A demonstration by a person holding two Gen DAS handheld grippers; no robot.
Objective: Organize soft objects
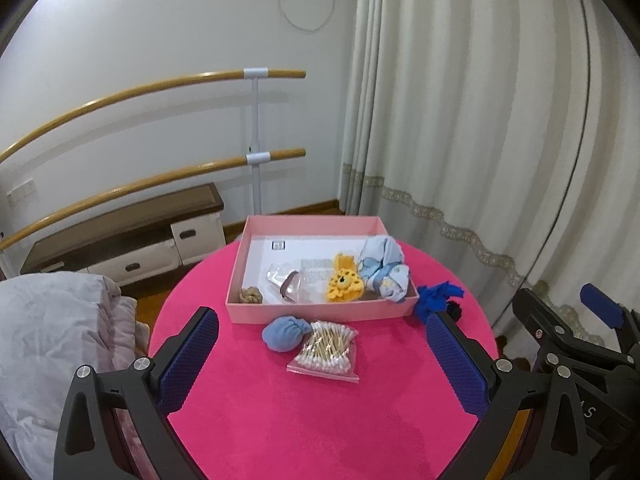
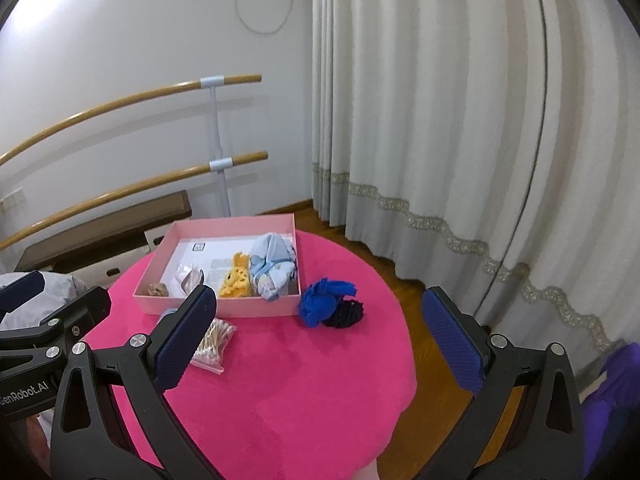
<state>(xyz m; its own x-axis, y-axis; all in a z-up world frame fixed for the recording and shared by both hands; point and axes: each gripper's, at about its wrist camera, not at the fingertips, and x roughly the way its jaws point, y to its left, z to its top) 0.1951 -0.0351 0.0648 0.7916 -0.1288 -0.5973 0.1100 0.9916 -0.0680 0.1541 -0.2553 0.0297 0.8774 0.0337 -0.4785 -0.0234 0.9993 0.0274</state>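
Note:
A pink box stands at the far side of a round pink table. Inside it lie a light blue patterned cloth, a yellow crochet piece, a clear packet and a small tan bundle. In front of the box lie a blue pouch and a bag of cotton swabs. A bright blue cloth and a dark netted item lie right of the box. My left gripper and right gripper are both open, held above the near table.
A white curtain hangs on the right, over a wooden floor. Wooden rails and a low cabinet stand by the back wall. Grey bedding lies left of the table. A purple sleeve shows at the lower right.

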